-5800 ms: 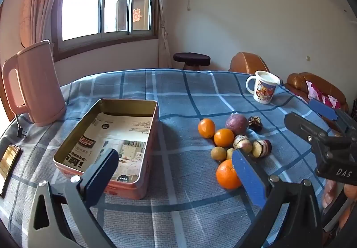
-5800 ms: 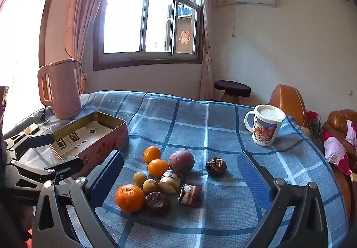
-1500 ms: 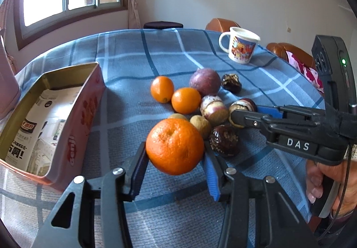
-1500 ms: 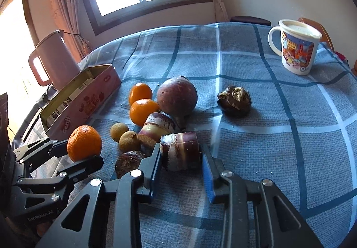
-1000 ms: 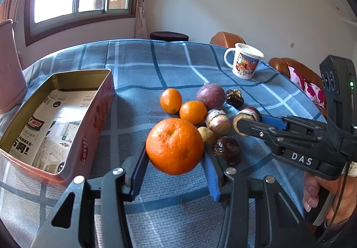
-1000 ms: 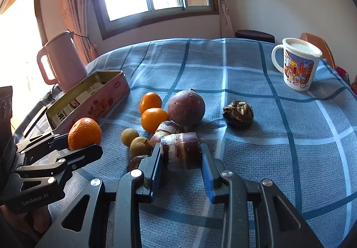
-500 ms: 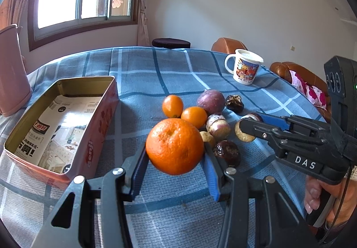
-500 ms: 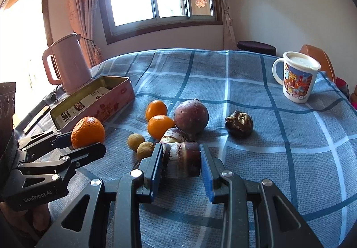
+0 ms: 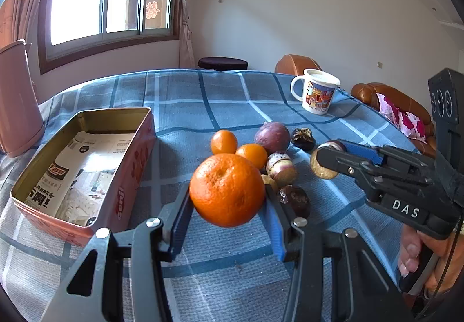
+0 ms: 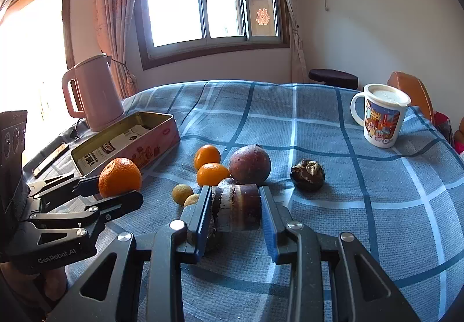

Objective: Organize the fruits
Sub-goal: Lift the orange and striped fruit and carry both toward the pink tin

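Note:
My left gripper [image 9: 227,201] is shut on a large orange [image 9: 227,190] and holds it above the blue checked cloth, just right of the open tin box [image 9: 87,116]. My right gripper [image 10: 235,209] is shut on a dark purple-brown chunk [image 10: 236,207] with a pale band, raised off the cloth. On the cloth lie two small oranges [image 10: 207,156], a round purple fruit [image 10: 250,168], a dark wrinkled fruit [image 10: 307,175] and small yellow-brown fruits [image 10: 182,194]. In the right wrist view the left gripper [image 10: 116,191] shows at the left with the orange [image 10: 119,177].
A lidded cartoon mug [image 10: 381,116] stands at the far right. A pink kettle [image 10: 92,92] is behind the tin box [image 10: 145,150], with a phone [image 10: 49,159] lying left of it. Brown chairs [image 9: 298,63] and a dark stool [image 9: 222,63] stand beyond the table's far edge.
Both grippers have tilted up a little, so the table sits lower in both views. Each still grips its fruit. The fruit on the cloth has not moved.

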Motion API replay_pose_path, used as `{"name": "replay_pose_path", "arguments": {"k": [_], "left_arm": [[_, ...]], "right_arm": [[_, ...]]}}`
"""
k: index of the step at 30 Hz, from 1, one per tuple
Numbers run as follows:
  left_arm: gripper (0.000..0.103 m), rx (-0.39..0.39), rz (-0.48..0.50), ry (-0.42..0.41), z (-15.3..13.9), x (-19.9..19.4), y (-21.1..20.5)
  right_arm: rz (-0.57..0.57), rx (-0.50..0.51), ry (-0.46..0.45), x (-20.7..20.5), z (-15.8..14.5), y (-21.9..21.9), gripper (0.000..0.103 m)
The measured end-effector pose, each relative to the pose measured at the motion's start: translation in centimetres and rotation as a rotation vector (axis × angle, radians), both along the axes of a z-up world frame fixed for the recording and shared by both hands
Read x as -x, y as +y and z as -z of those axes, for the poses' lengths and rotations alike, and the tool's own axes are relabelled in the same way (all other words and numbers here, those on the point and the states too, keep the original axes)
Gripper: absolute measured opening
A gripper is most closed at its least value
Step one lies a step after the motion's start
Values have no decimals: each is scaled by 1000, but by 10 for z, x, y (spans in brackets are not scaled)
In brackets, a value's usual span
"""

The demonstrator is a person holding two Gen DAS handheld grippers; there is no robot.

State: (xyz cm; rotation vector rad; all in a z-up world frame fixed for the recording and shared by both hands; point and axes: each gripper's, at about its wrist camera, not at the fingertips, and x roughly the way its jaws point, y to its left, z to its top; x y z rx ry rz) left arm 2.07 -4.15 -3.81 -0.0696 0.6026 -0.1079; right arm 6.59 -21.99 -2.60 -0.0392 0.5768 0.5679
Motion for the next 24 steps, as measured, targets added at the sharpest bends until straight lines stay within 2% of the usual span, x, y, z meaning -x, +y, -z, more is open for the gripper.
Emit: {"name": "replay_pose_path", "arguments": {"k": [24], "left_arm": [[49,0,3,-58,-7,10,-1]], "right_arm": [[-9,-17,-87,14,-6,-3,34]]}}
